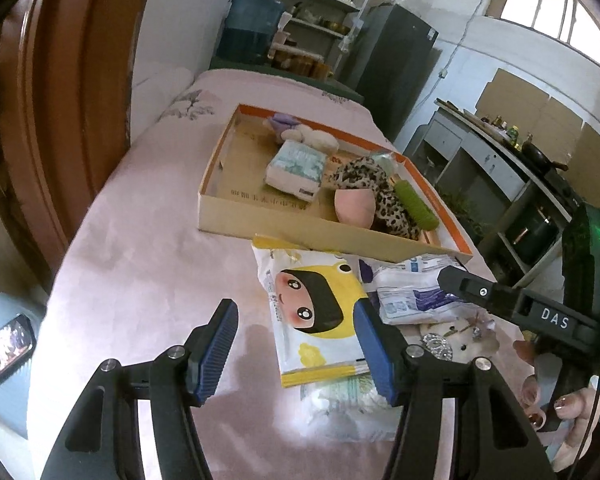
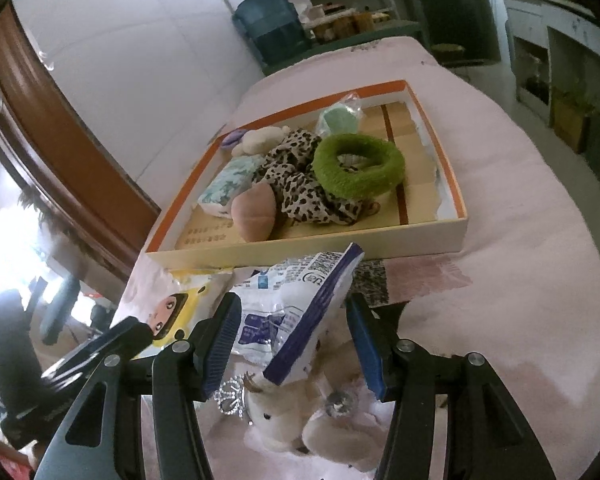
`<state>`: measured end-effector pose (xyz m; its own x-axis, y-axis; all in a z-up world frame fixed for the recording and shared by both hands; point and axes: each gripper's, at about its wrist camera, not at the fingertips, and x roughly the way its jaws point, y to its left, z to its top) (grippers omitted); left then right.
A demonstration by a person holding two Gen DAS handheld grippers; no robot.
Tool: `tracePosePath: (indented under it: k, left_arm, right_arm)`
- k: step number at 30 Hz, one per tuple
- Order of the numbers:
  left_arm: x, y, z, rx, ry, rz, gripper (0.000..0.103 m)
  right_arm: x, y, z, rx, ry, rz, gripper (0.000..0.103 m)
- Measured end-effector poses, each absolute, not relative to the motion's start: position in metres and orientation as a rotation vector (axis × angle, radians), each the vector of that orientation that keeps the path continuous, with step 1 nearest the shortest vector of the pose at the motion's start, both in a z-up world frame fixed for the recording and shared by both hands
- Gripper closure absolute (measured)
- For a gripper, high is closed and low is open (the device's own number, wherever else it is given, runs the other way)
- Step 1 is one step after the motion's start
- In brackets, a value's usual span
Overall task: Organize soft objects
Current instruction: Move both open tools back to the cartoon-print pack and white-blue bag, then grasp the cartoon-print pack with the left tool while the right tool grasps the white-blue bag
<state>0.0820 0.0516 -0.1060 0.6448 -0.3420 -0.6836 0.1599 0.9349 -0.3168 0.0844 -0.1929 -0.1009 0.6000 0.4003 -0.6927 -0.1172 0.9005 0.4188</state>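
Observation:
A shallow cardboard box [image 1: 300, 232] [image 2: 340, 240] with an orange rim sits on the pink bedspread. It holds a tissue pack [image 1: 296, 164], a pink pad [image 2: 254, 212], a leopard-print cloth [image 2: 300, 184] and a green fuzzy ring [image 2: 358, 166]. My left gripper [image 1: 296, 354] hangs open over a yellow cartoon packet [image 1: 316, 312], its right finger at the packet's edge. My right gripper [image 2: 292, 346] is open, with a tilted white and purple packet [image 2: 296, 312] between its fingers, and the right pad stands off it. Under that packet lies a white plush toy [image 2: 284, 420] with a tiara [image 2: 230, 396].
A soft white pack [image 1: 340, 396] lies under the yellow packet. A phone [image 1: 8, 344] rests on a blue surface at far left. A wooden headboard [image 1: 60, 100] runs along the left. A water jug [image 1: 252, 28] and shelves stand beyond the bed. A hand [image 1: 540, 400] holds the right gripper.

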Motion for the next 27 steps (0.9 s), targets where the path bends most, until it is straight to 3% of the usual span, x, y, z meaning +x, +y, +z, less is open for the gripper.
tracePosePath:
  k: [18,20,21,22,27]
  left_arm:
    - [0.109,0.045,-0.131,-0.355,0.882,-0.336,0.043]
    - [0.11,0.043,-0.132,-0.361,0.886,-0.354,0.055]
    - [0.111,0.04,-0.133,-0.368,0.889,-0.374,0.058]
    - [0.111,0.039,-0.133,-0.37,0.89,-0.385,0.06]
    - [0.106,0.034,-0.126,-0.332,0.86,-0.364,0.076]
  right_arm:
    - [0.097,-0.189,-0.117,0.382,0.904,0.364,0.047]
    - [0.097,-0.188,-0.116,0.376,0.901,0.374,0.047]
    - [0.096,-0.187,-0.116,0.372,0.9,0.377,0.054]
    - [0.095,-0.186,-0.115,0.363,0.899,0.379,0.069]
    - [0.09,-0.182,-0.108,0.338,0.877,0.389,0.079]
